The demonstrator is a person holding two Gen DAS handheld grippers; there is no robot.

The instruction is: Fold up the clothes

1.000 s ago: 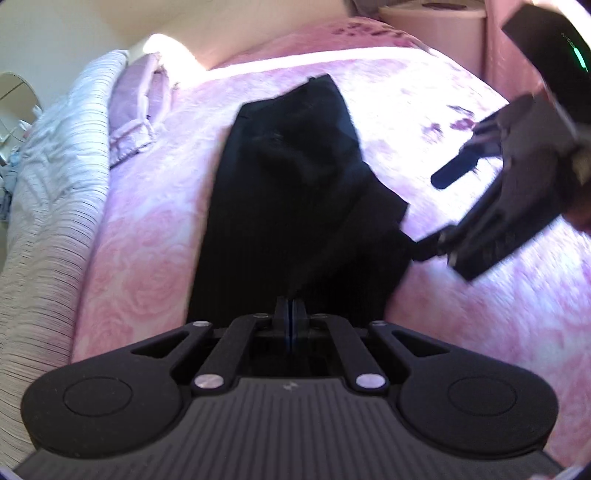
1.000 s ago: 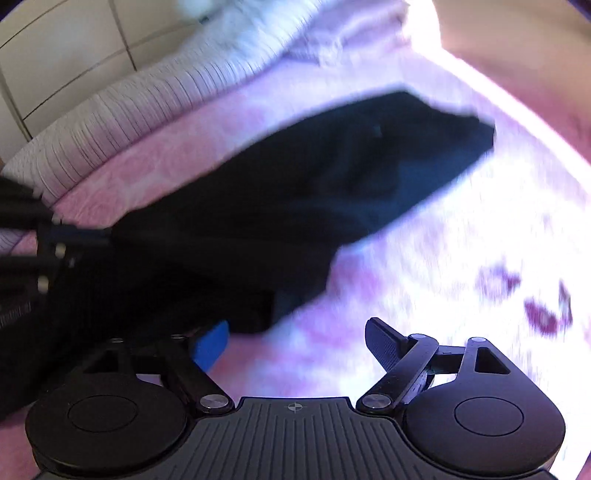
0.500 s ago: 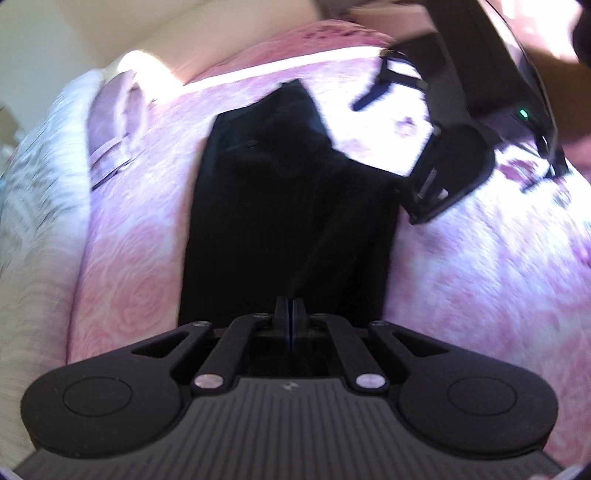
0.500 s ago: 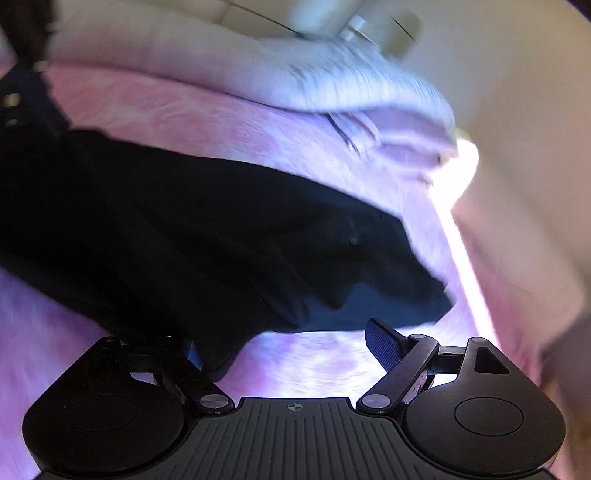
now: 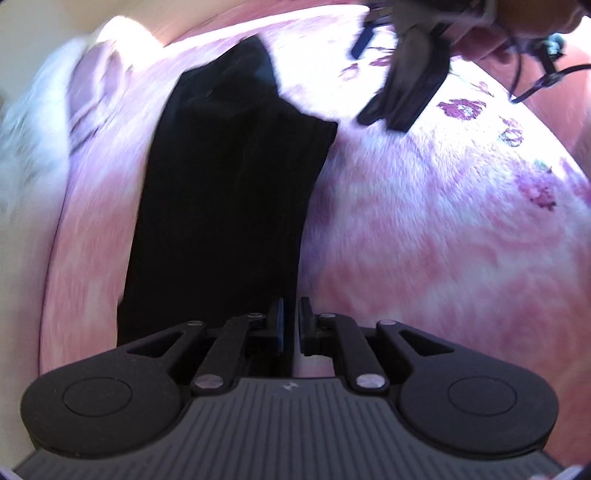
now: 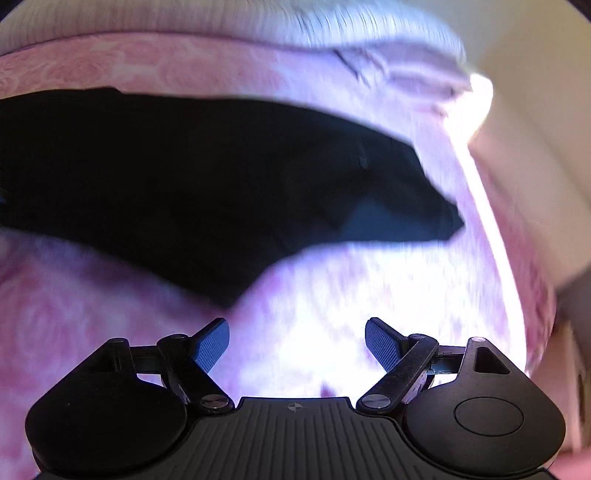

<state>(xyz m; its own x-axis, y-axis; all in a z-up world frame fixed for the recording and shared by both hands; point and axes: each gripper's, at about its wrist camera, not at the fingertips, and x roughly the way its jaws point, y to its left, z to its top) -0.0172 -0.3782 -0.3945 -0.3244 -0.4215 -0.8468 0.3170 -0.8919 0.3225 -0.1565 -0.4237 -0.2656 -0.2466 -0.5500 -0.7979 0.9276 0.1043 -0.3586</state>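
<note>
Centrally: black garment (image 5: 229,192) lies lengthwise on pink bedspread (image 5: 424,229), already folded into long narrow strip; further crosswise folds judged left to do. Left tongs (image 5: 290,328) at near end of strip, jaws slightly parted, near edge of cloth; grip on it cannot be told. Right tongs (image 6: 297,345) spread wide, empty, hovering above bedspread beside garment's side edge. Versus a second ago: left jaws, then pressed together, now show gap; right tongs withdrawn from cloth. White blanket (image 6: 229,18) bunched beyond.

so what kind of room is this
Most likely a bedroom: the black garment lies on a bed covered by a pink floral blanket, with a pale striped quilt bunched along one edge.
</note>
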